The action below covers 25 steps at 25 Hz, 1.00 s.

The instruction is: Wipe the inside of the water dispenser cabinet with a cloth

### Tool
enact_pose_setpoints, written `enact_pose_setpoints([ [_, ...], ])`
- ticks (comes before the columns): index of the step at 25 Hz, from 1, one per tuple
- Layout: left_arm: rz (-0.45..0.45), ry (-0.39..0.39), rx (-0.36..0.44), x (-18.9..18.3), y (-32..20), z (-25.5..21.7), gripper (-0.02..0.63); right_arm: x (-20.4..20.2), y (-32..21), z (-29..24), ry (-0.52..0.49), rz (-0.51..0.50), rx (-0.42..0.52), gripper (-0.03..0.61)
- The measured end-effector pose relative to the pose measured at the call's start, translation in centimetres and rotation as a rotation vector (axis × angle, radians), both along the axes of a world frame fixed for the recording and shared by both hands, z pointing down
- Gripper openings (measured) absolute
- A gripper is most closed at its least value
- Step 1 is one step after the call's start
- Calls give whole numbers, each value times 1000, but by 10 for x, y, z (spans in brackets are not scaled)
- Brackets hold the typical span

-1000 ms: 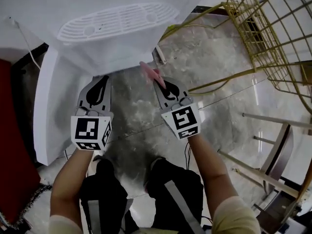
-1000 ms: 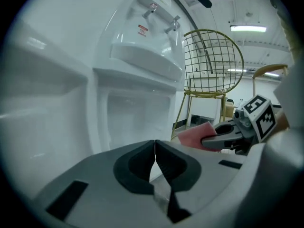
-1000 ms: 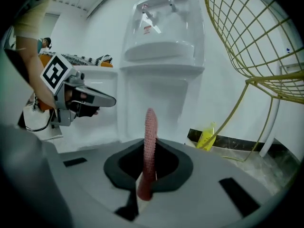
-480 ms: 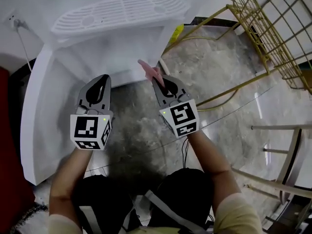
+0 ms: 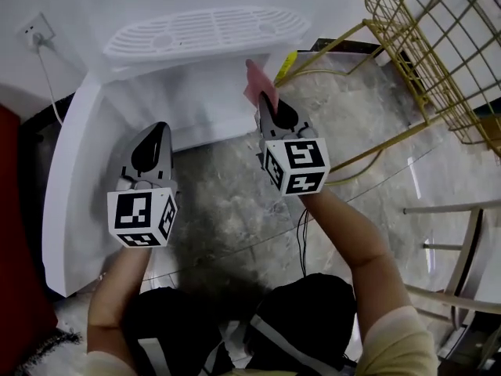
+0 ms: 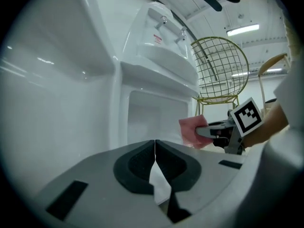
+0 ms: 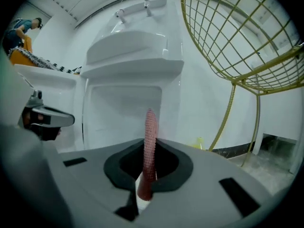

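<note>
A white water dispenser (image 5: 200, 34) stands ahead with its lower cabinet (image 6: 152, 120) open and its door (image 5: 70, 202) swung out to the left. My right gripper (image 5: 264, 102) is shut on a pink cloth (image 5: 257, 81), held up in front of the cabinet opening (image 7: 123, 110). The cloth (image 7: 150, 146) stands edge-on between the jaws in the right gripper view; in the left gripper view the cloth (image 6: 192, 131) shows at the cabinet's right. My left gripper (image 5: 159, 131) is shut on nothing, just left of the opening beside the door.
A gold wire chair (image 5: 427, 45) stands at the right on the marbled floor (image 5: 235, 202). A cable runs from a wall socket (image 5: 35, 31) at the upper left. A red surface (image 5: 12, 233) lies at the left edge. My legs are below the grippers.
My right gripper has lifted and moved forward with the cloth, from near the cabinet's lower edge to in front of the opening. The left gripper has stayed beside the door.
</note>
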<state>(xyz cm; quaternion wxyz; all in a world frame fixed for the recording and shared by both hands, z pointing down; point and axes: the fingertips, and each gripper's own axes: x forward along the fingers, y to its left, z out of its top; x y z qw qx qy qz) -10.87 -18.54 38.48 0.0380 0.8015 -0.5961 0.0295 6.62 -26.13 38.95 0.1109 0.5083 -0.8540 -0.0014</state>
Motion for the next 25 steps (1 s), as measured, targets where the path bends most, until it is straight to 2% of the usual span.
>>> enact_pose_setpoints([
  [2, -13, 13, 7, -4, -1, -4, 15, -4, -4, -5, -17, 21, 23, 26],
  [8, -25, 7, 50, -12, -2, -20, 15, -31, -15, -17, -82, 22, 14, 26],
  [11, -20, 41, 48, -14, -1, -27, 15, -31, -22, -26, -203, 81, -25, 26],
  [14, -31, 35, 58, -18, 0, -35, 15, -25, -25, -33, -320, 128, -19, 26],
  [19, -45, 64, 50, -23, 2, -44, 15, -26, -37, -42, -461, 131, -26, 26],
  [22, -28, 43, 60, -22, 4, -48, 15, -34, -42, -54, -464, 88, 18, 26],
  [25, -10, 66, 48, -22, 7, -48, 15, -41, -42, -62, -399, 49, 89, 26],
])
